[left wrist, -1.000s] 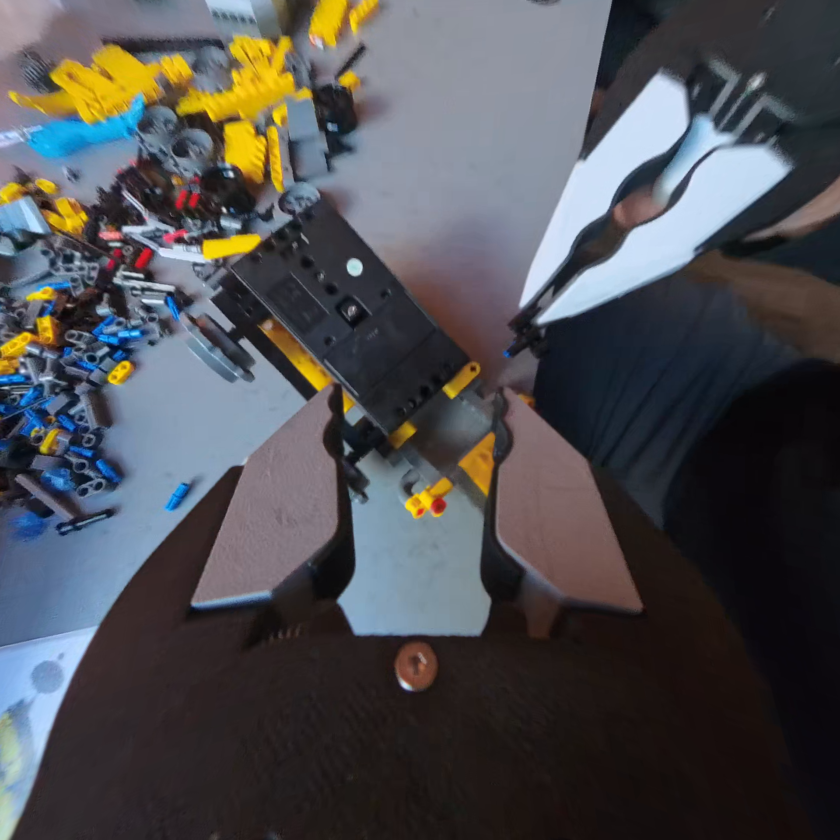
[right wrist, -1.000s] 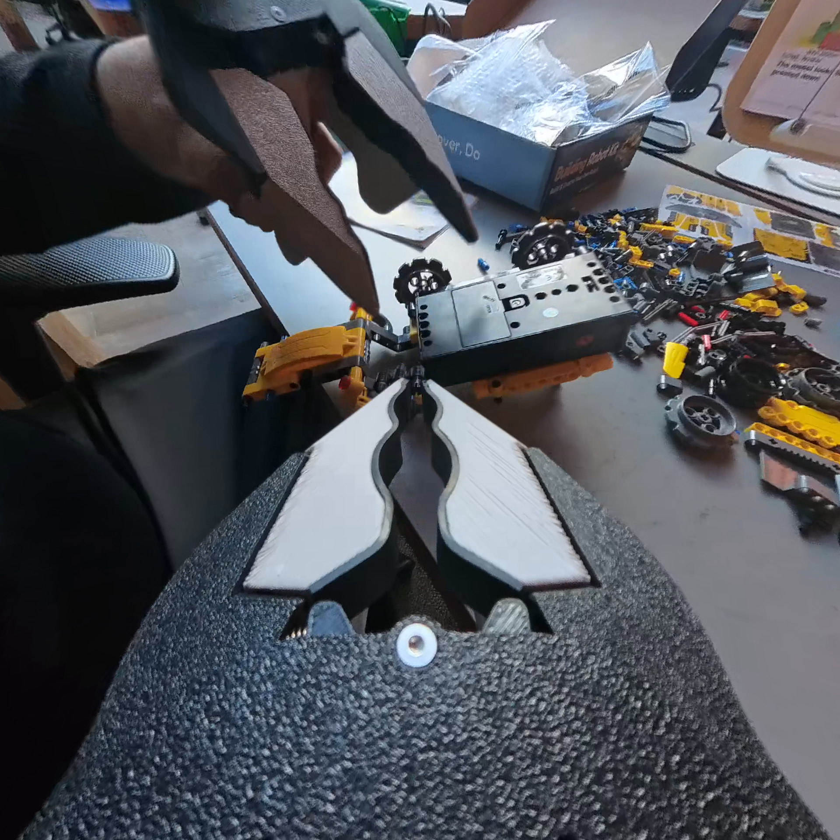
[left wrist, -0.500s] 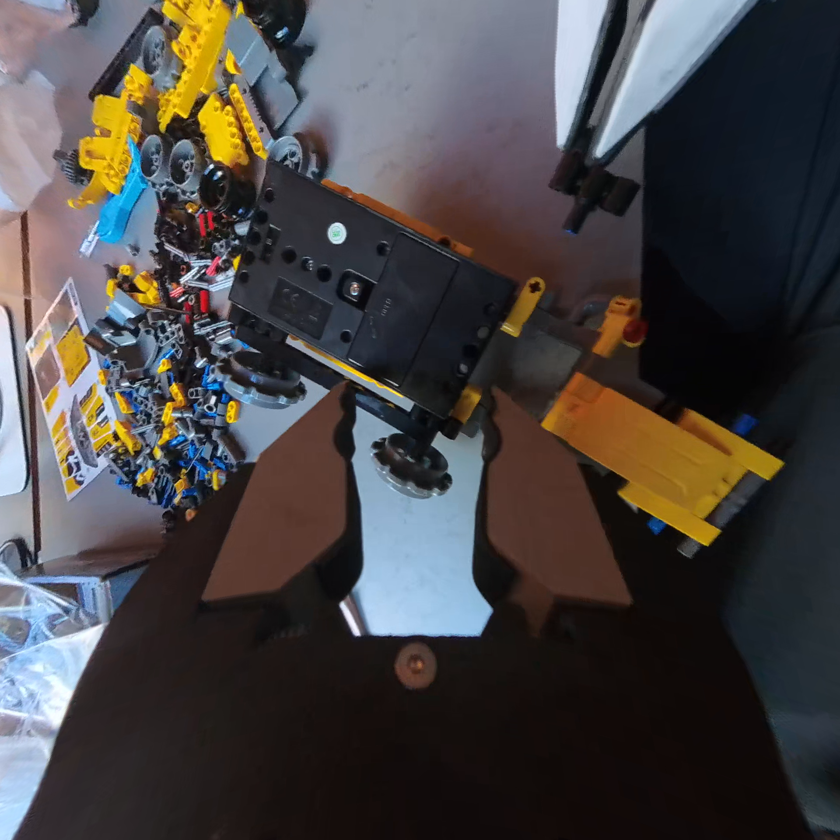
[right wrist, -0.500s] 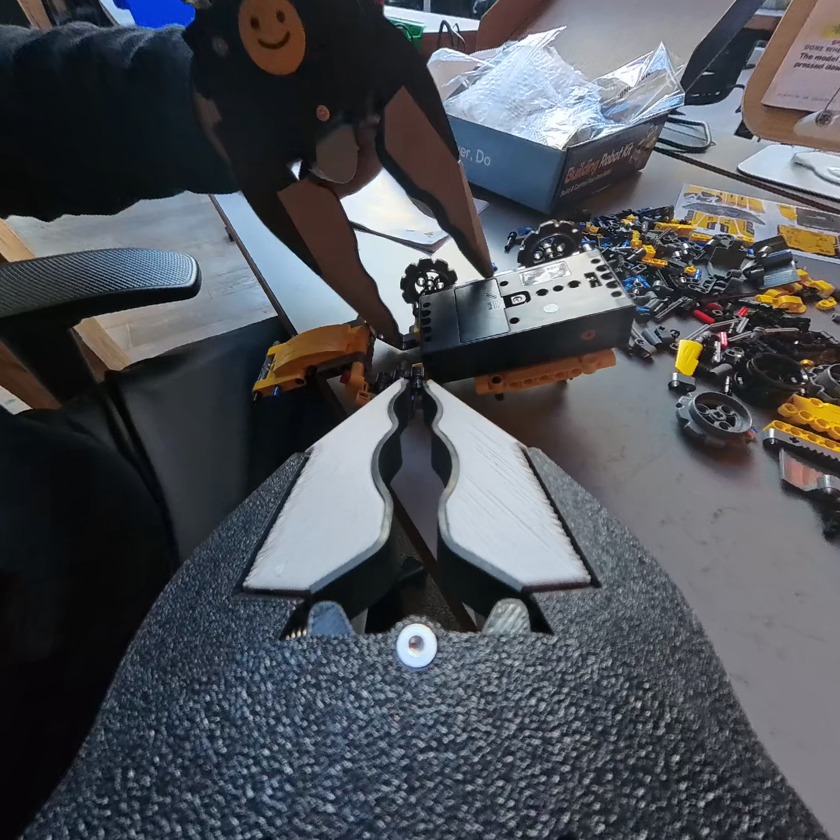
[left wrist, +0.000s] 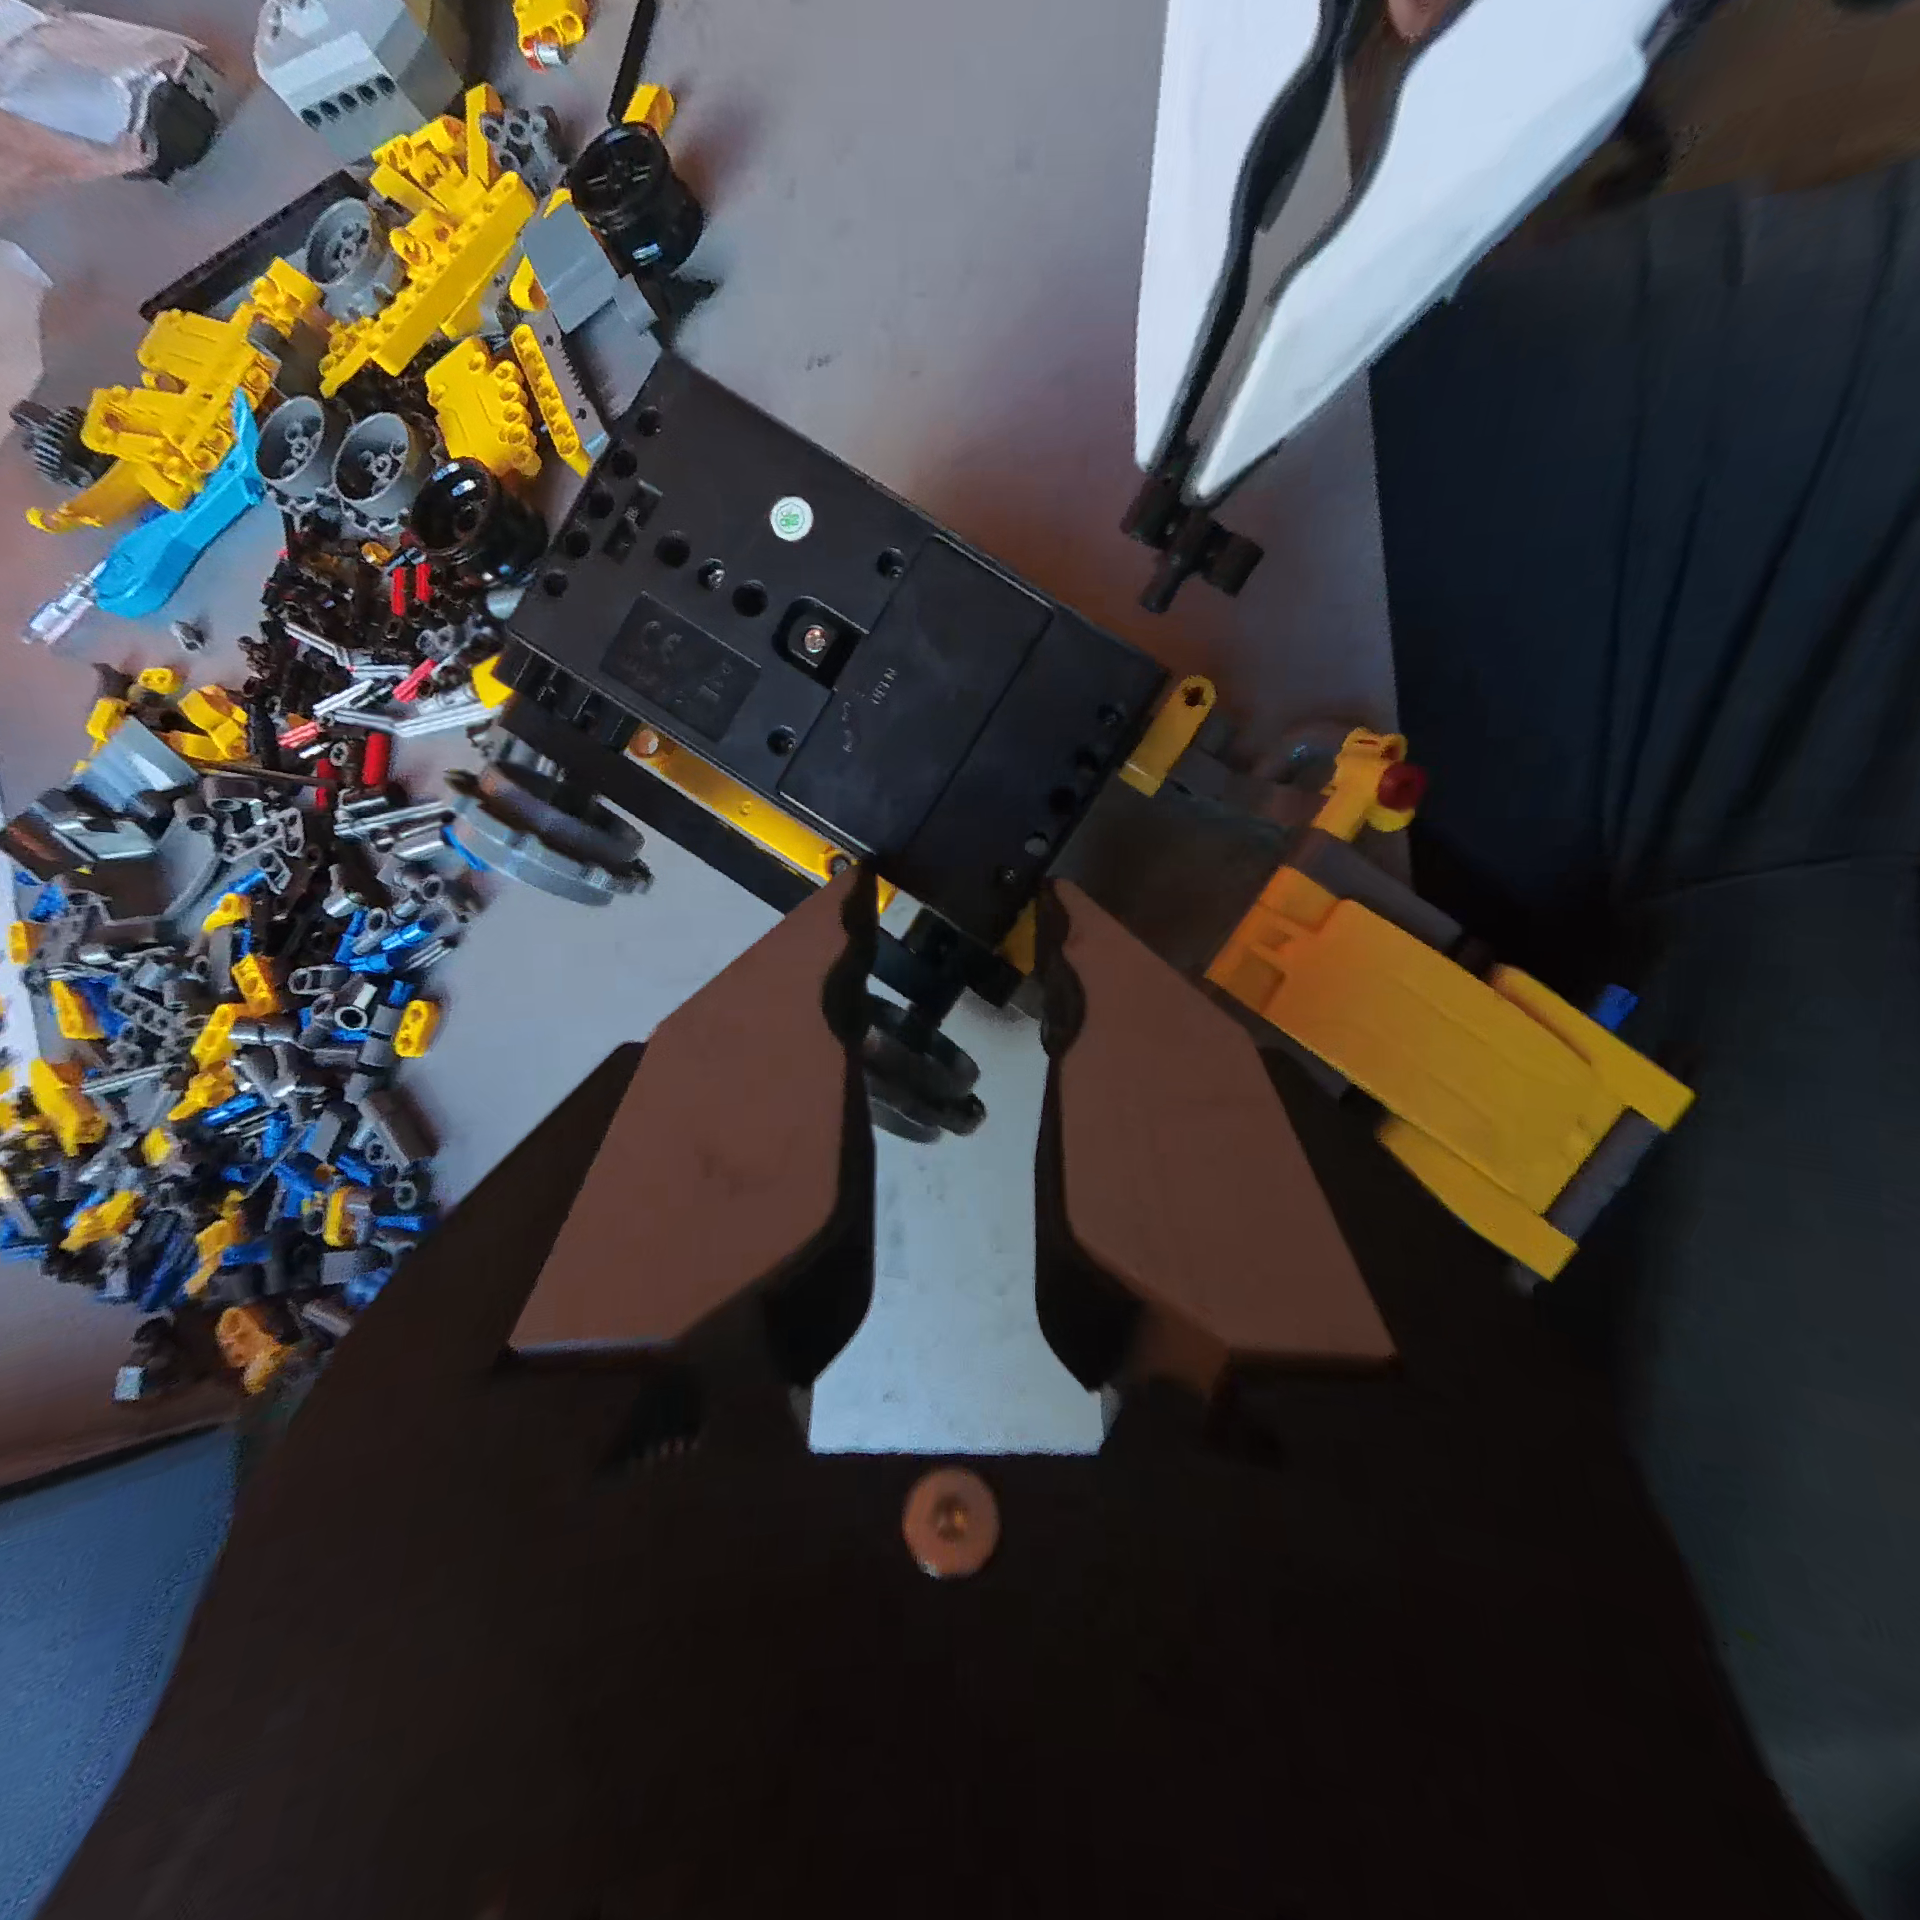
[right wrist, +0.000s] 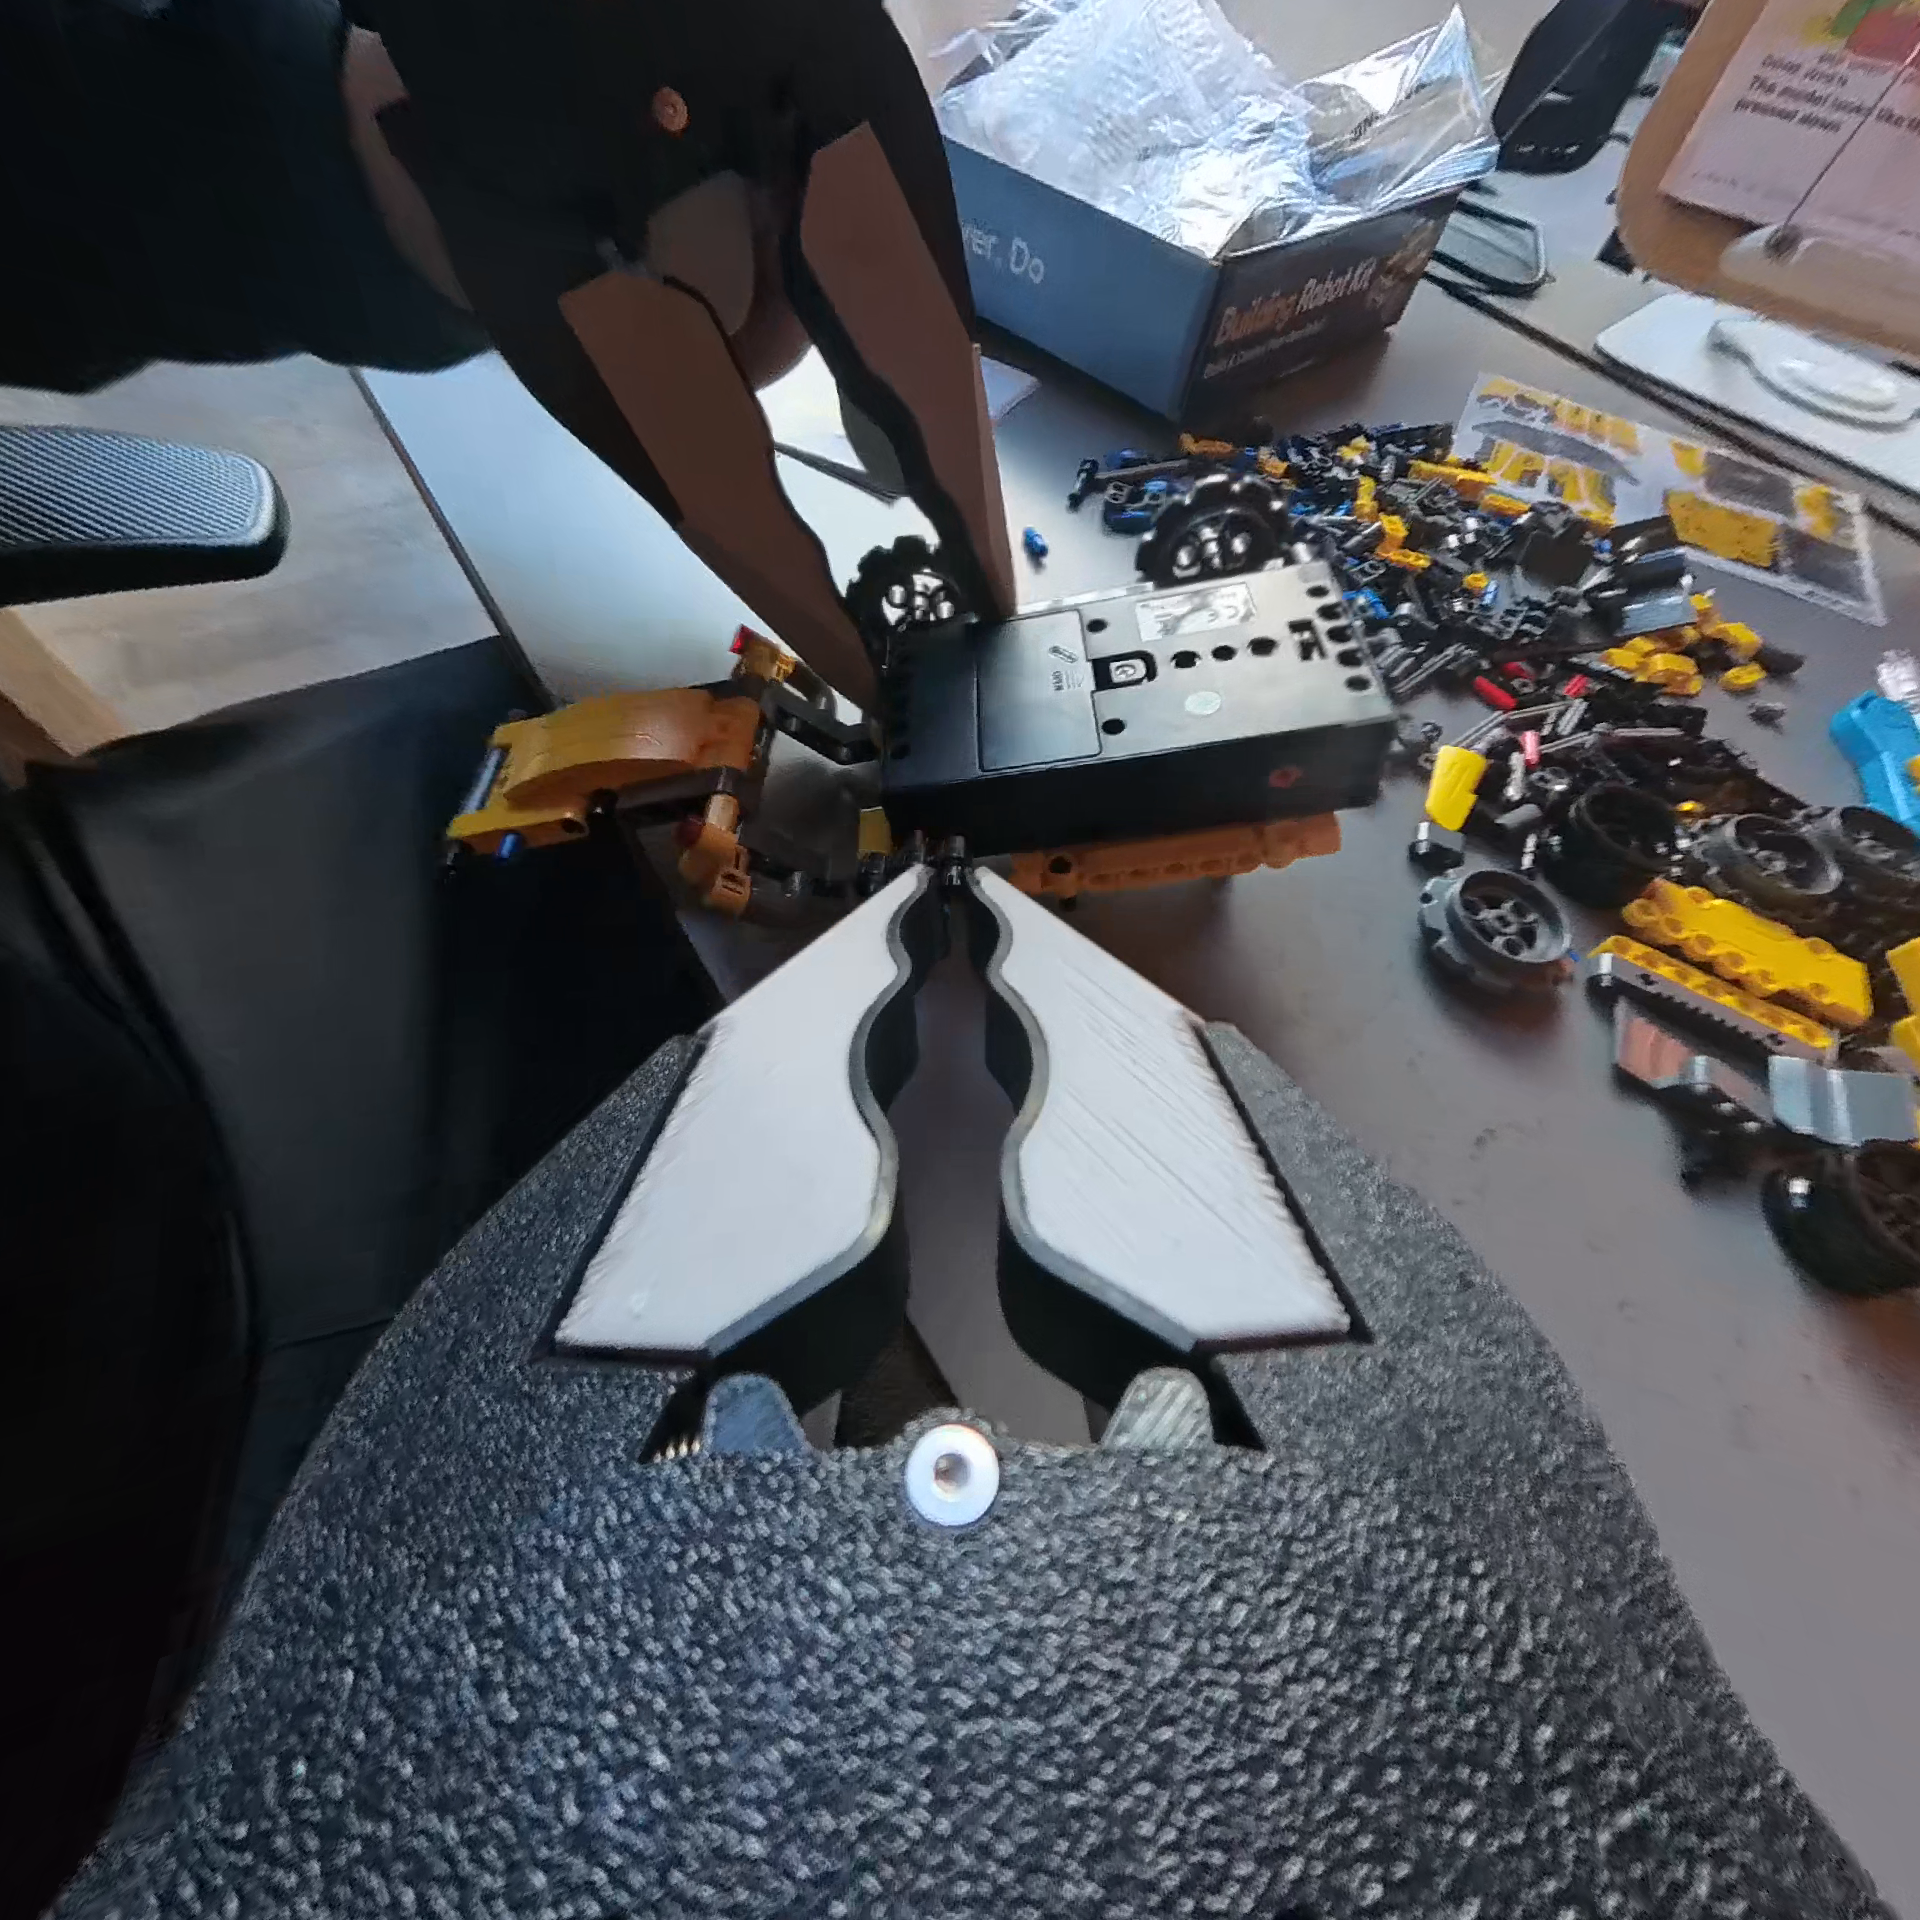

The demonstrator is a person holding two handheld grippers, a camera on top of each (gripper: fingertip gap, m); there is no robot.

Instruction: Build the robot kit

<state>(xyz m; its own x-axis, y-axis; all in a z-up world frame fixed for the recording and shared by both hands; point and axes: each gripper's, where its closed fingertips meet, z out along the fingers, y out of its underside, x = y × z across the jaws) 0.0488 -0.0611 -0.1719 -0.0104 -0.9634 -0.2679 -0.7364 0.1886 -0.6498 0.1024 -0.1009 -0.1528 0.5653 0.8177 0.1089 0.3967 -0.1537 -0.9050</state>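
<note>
From my left wrist view, my left gripper [left wrist: 951,914] stands spread, its brown fingers [left wrist: 727,1143] at the near corner of the black battery box [left wrist: 831,675] of the brick model, a black gear wheel [left wrist: 920,1075] between them. The yellow scoop [left wrist: 1444,1049] overhangs the worktop [left wrist: 935,260] edge.

From my right wrist view, my right gripper [right wrist: 948,878] is pinched on a small black connector piece [right wrist: 948,857], just beside the box's lower edge. Loose bricks [right wrist: 1558,644] lie scattered to the right, a blue carton [right wrist: 1143,301] behind.
</note>
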